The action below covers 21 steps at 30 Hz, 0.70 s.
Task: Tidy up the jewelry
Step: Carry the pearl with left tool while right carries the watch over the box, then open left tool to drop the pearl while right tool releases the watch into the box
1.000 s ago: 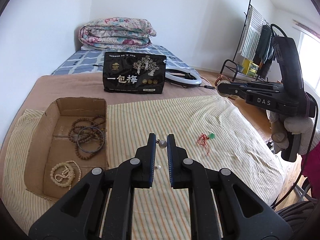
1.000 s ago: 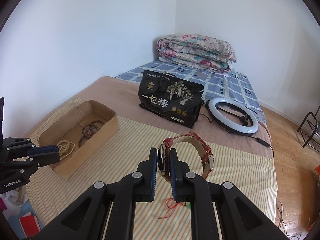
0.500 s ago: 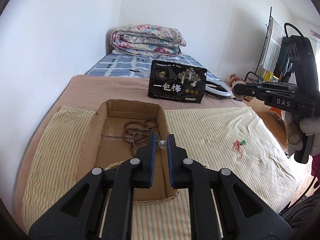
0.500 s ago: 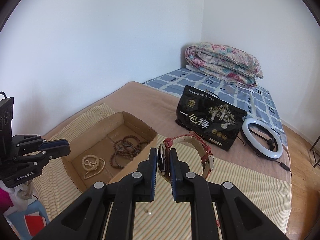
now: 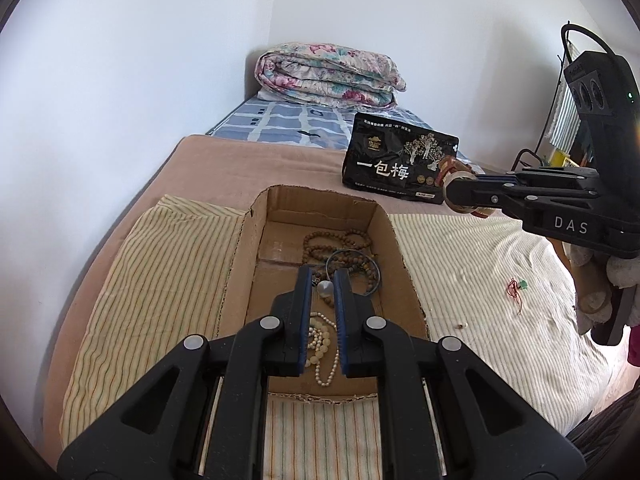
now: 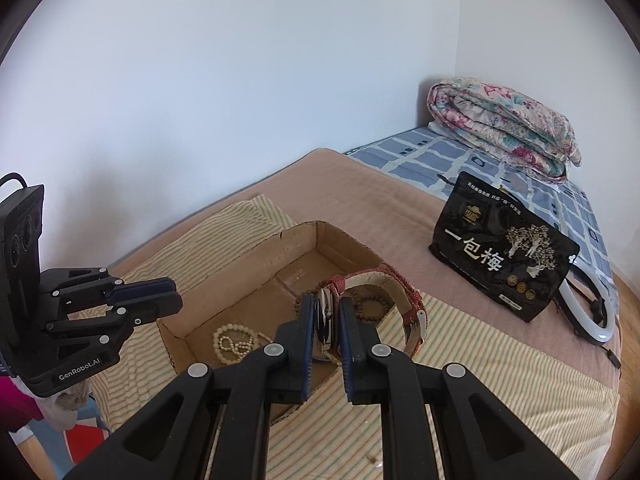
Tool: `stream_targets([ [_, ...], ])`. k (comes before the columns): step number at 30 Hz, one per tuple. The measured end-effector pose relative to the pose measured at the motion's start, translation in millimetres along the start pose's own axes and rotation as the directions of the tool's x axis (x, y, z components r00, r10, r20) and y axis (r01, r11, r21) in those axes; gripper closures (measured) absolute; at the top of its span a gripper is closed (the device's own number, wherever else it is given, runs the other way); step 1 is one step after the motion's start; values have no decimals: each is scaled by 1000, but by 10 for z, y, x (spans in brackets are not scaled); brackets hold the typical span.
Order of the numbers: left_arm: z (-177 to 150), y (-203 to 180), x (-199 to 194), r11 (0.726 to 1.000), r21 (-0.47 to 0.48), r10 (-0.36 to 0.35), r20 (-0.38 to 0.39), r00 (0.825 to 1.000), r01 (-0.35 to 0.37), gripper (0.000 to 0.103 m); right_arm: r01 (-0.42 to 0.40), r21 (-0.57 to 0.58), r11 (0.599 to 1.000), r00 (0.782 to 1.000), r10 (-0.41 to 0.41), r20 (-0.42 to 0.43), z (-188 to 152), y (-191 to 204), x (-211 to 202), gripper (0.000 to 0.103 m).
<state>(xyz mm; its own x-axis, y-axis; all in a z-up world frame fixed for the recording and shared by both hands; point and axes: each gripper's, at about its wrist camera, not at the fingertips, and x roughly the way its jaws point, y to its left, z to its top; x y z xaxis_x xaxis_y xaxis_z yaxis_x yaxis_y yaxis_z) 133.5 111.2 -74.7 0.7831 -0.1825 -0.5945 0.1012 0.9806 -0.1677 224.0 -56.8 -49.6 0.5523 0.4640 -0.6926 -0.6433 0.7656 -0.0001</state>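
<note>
An open cardboard box [image 5: 384, 240] lies on a striped cloth, holding brown bead bracelets [image 5: 336, 240], a dark bangle [image 5: 352, 268] and a white pearl strand [image 5: 320, 340]. My left gripper [image 5: 324, 280] hangs over the box's middle, shut on a small pearl-like bead [image 5: 325, 289]. My right gripper [image 6: 326, 308] is shut on the face of a red-strapped watch [image 6: 404, 292], held above the box's right rim [image 6: 224, 292]. In the left wrist view the right gripper [image 5: 452, 192] sits right of the box. A red string with a green pendant [image 5: 516, 286] lies on the cloth.
A black printed bag [image 5: 400, 164] stands behind the box, with a folded floral quilt [image 5: 328, 76] further back. A ring light [image 6: 588, 312] lies right of the bag. A white wall runs along the bed's left side. A tiny pale piece [image 5: 462, 325] rests on the striped cloth [image 5: 160, 264].
Both grippers have swung left toward the box. The left one, still holding the bead, now hangs over the box; the right one has carried the watch up to the box's right rim.
</note>
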Motion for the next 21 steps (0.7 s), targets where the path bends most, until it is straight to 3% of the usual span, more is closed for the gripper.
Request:
stream_targets([
  [21,-98,88,217,1000,-12,5,-53,999,-6,94,-86,45,995,994,89,-70,-89,171,479,91],
])
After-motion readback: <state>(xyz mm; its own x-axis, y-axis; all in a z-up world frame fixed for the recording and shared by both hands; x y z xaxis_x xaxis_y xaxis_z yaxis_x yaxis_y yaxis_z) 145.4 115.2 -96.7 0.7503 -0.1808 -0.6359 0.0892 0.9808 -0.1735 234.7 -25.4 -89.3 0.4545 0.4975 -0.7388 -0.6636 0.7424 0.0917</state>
